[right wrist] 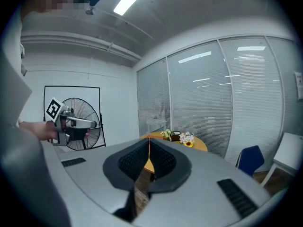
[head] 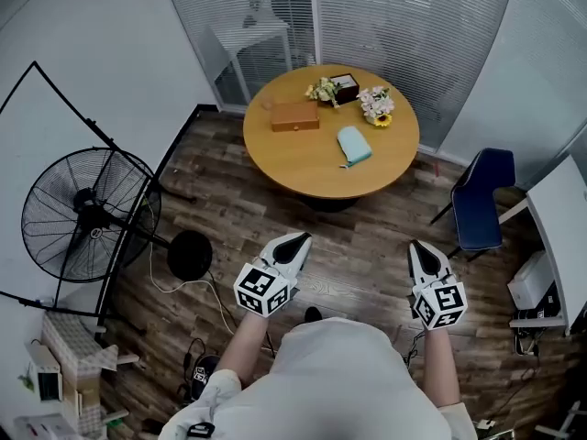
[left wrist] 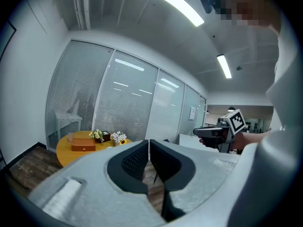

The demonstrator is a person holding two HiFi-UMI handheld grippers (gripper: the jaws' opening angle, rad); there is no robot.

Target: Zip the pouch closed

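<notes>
Both tools held low at our waist, since nothing within reach yet: left gripper point(head: 295, 246) and right gripper point(head: 422, 253) each pinched fully together, nothing between jaws. We judge zipping not begun. Teal pouch point(head: 353, 145) lies on round table point(head: 303, 168), well apart from us, near flower bunch point(head: 377, 104); wooden box point(head: 294, 115) to its left. Open floor between. Pedestal fan point(head: 87, 216) and blue chair point(head: 481, 198) flank path, neither blocking.

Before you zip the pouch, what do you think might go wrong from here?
The pouch lies toward the table's near edge, so a one-sided pull might slide it off. The flowers stand close behind and could get knocked. The left gripper and right gripper are both shut, far off.
</notes>
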